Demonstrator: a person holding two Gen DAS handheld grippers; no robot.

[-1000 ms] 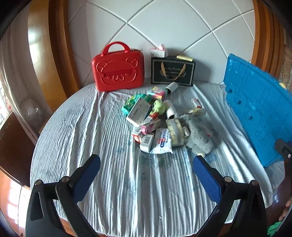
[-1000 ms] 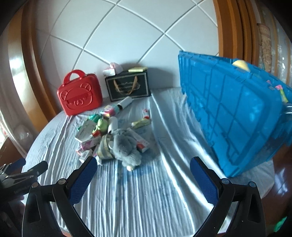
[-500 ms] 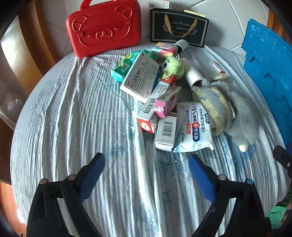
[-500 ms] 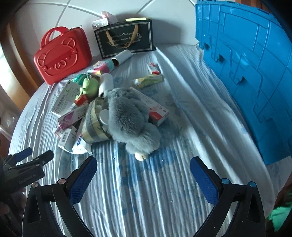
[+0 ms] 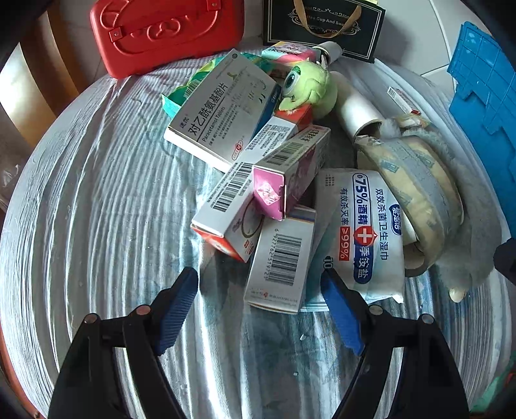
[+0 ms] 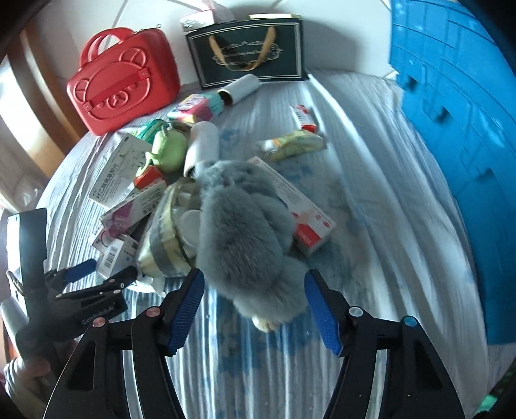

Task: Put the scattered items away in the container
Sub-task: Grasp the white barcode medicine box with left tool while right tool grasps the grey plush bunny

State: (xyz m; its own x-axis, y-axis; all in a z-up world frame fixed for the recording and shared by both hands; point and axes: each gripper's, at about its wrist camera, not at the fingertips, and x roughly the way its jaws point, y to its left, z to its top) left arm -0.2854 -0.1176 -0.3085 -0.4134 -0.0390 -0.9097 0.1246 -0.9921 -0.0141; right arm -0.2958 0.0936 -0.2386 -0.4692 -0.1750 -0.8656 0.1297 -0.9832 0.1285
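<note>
Right wrist: closing right gripper [image 6: 254,296] astride plush toy [image 6: 245,238]

White tiled wall [image 6: 154,13], wooden frame [image 5: 35,64], sunlit striped tablecloth [image 5: 96,225]

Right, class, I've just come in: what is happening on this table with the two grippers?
A person is tidying a pile of clutter. The left gripper is closing around a white barcode box, the right gripper around a grey plush toy. Neither grips yet. The blue crate waits at the right.
</note>
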